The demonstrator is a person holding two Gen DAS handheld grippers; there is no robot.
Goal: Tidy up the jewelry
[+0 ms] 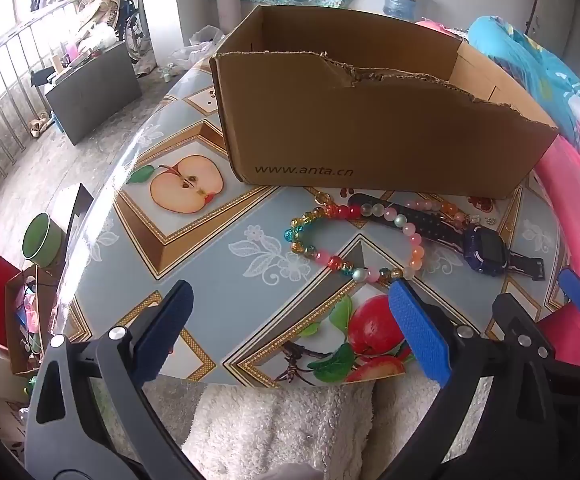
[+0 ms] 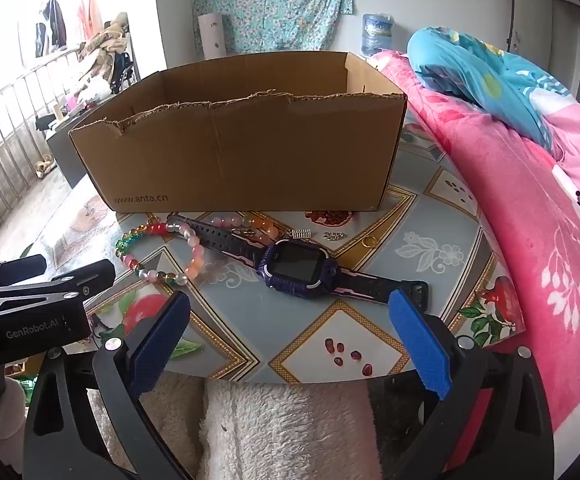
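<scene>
A colourful bead bracelet point(image 1: 332, 261) lies on the table in front of a brown cardboard box point(image 1: 370, 128); it also shows in the right wrist view point(image 2: 158, 254). A purple smartwatch point(image 2: 298, 263) with a black strap lies beside it, its strap crossing the bracelet; the left wrist view shows it too point(image 1: 484, 252). Small metal charms point(image 2: 336, 235) lie near the box point(image 2: 242, 160). My left gripper point(image 1: 290, 292) is open, just short of the bracelet. My right gripper point(image 2: 290, 304) is open, close to the watch.
The round table point(image 2: 442, 216) has a fruit-patterned cover. A pink and blue quilt point(image 2: 530, 184) is piled at its right edge. A white fluffy cloth point(image 2: 286, 428) lies below the near edge. Floor clutter with a green can point(image 1: 44, 240) is at the left.
</scene>
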